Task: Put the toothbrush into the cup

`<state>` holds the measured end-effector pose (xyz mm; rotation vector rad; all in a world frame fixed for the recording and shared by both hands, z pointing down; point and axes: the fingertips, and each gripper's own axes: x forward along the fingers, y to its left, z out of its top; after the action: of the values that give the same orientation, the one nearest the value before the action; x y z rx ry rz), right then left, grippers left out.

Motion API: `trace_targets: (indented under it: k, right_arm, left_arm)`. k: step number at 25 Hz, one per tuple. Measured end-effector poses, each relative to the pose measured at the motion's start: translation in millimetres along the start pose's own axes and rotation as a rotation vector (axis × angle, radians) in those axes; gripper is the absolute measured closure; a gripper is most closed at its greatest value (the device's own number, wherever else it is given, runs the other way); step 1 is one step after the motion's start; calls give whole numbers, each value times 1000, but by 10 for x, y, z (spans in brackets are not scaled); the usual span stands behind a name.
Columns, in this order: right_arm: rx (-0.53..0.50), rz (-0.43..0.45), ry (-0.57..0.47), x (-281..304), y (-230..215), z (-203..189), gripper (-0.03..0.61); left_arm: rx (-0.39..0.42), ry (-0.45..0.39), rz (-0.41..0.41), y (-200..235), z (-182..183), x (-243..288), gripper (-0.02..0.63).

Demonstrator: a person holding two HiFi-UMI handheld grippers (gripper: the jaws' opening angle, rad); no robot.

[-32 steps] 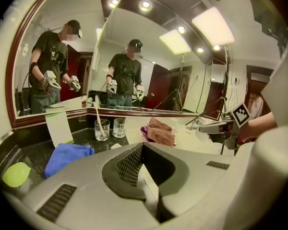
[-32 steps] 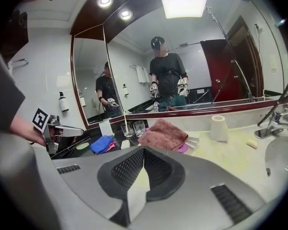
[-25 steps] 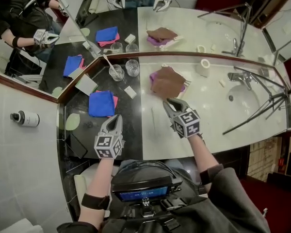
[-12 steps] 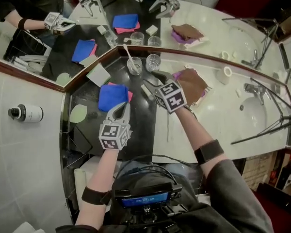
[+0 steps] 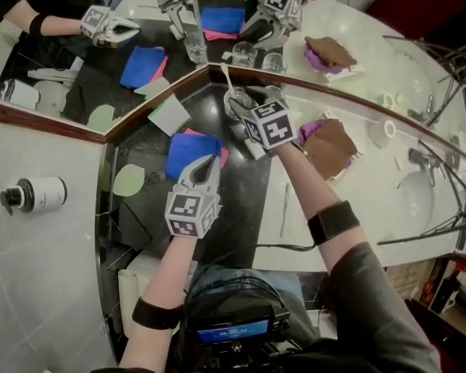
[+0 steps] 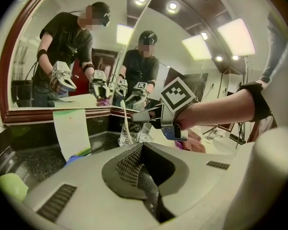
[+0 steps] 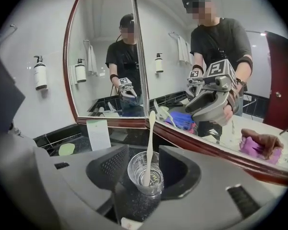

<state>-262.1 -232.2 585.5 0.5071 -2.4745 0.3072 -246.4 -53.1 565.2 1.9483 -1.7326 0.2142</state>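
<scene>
A clear glass cup (image 7: 146, 174) stands on the black counter in the mirror corner, with a white toothbrush (image 7: 150, 138) upright in it. My right gripper (image 7: 144, 153) has just been opening; its jaws now stand wide on either side of the cup, and the pads do not press on it. In the head view the right gripper (image 5: 239, 107) reaches to the cup (image 5: 233, 103) and the toothbrush (image 5: 227, 78) sticks up behind it. My left gripper (image 5: 210, 163) is shut and empty at the near edge of a blue cloth (image 5: 191, 148). The left gripper view shows the cup (image 6: 126, 137) and toothbrush (image 6: 126, 123) ahead.
A second glass (image 6: 145, 132) stands right of the cup. A white card (image 5: 169, 115) leans in the corner by a green pad (image 5: 128, 181). A brown cloth (image 5: 332, 146), a tape roll (image 5: 384, 129) and a faucet (image 5: 415, 162) sit on the white counter to the right. Mirrors back the counter.
My right gripper swung left from the brown cloth to the corner cup and its jaws opened wide. My left gripper moved forward to the blue cloth, still shut.
</scene>
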Motion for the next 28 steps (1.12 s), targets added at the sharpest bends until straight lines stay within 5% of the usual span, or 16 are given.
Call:
trace_targets:
  k: [14,20,28]
  right_arm:
    - [12,-21,32,496,-147,51,363]
    - [-18,-38,49,558,-174,31,518]
    - [-37,-46,10,494,-189,112,528]
  left_arm:
    - [-38,9,2,221,-78,123,614]
    - [-41,15,11,307,-98,132,614]
    - [-45,14,16,323,-106,113,614]
